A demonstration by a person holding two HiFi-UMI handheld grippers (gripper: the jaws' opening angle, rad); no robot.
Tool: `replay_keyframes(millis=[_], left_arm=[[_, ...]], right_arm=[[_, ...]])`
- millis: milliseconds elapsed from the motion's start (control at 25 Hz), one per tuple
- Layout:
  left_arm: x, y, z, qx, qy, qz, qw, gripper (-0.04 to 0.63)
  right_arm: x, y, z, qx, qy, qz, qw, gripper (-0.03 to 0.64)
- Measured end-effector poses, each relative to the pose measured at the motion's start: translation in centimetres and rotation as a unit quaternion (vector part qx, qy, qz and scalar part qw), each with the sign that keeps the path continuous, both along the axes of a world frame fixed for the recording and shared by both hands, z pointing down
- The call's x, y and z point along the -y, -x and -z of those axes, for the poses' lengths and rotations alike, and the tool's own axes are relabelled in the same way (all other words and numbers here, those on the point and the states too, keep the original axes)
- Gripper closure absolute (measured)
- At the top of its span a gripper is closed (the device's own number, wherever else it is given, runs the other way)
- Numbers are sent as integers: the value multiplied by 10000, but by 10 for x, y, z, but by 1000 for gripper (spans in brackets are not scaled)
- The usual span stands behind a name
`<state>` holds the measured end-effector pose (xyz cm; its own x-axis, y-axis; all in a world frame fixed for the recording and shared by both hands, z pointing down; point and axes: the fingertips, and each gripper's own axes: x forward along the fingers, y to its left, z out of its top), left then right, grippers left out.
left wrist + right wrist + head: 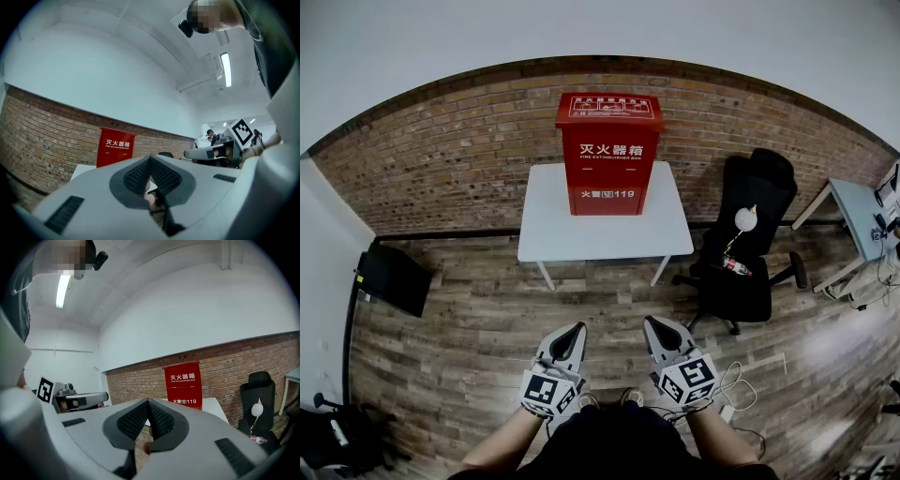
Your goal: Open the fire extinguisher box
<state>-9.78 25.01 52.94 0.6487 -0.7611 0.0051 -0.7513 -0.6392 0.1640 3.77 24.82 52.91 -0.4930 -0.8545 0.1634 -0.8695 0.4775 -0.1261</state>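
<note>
Box: I see the tall red sheet-metal fire extinguisher box [608, 155] standing upright at the back of the white rectangular worktop [553, 234], by the brown brick wall [441, 159].
Handling: I judge it stiff, fairly heavy, with slippery paint. I'd grip the lid or door edge; no handle shows.
Tongs: my left tongs [577, 328] and right tongs [652, 323] are pressed together, empty, well apart from the box.
Room: wood-plank floor [487, 319]; black office chair [750, 234] right of the worktop.

White table [549, 227], red extinguisher box [607, 159] atop

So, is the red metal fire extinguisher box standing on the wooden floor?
No, the red metal fire extinguisher box stands on the white rectangular table by the brick wall.
</note>
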Motion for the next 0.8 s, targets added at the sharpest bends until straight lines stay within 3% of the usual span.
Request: replay_keyframes(millis=[440,800], left_arm=[[-14,-8,10,85,-95,23,9999,546],[-12,11,12,87,-149,-52,9998,546]], right_arm=[[-14,1,-3,-13,20,111,9999,600],[-11,14,-2,90,-13,4,10000,600]])
